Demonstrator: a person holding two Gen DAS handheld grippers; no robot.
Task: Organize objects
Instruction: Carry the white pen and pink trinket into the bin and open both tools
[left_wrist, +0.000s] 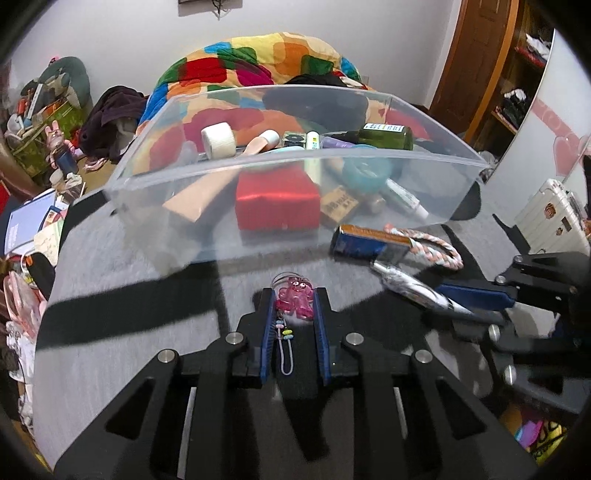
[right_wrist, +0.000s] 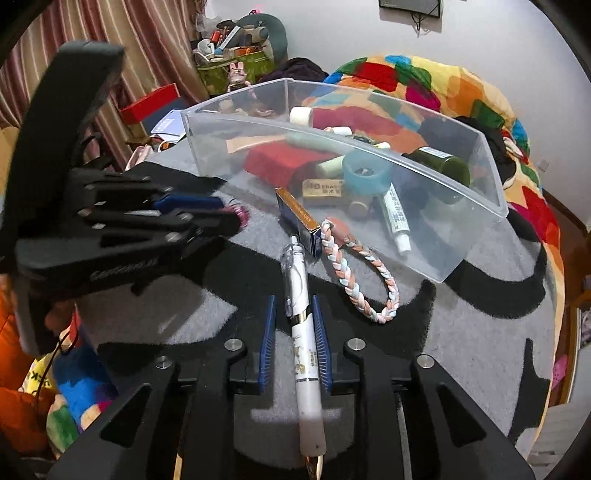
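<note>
The left gripper is pinching a pink charm just above the grey surface, its cord dangling and liable to snag. The right gripper is clamping a pen by its barrel, which may be slipping. The bin is standing close ahead, with a blue box and braid lying just outside it.

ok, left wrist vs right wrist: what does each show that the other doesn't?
Left wrist only: the pink charm in full, pinched in the left tongs, and a suitcase at the right edge.
Right wrist only: striped curtains, and the pen gripped in the right tongs seen head-on.
Both: bin, blue box, braided loop, grey rug.
</note>
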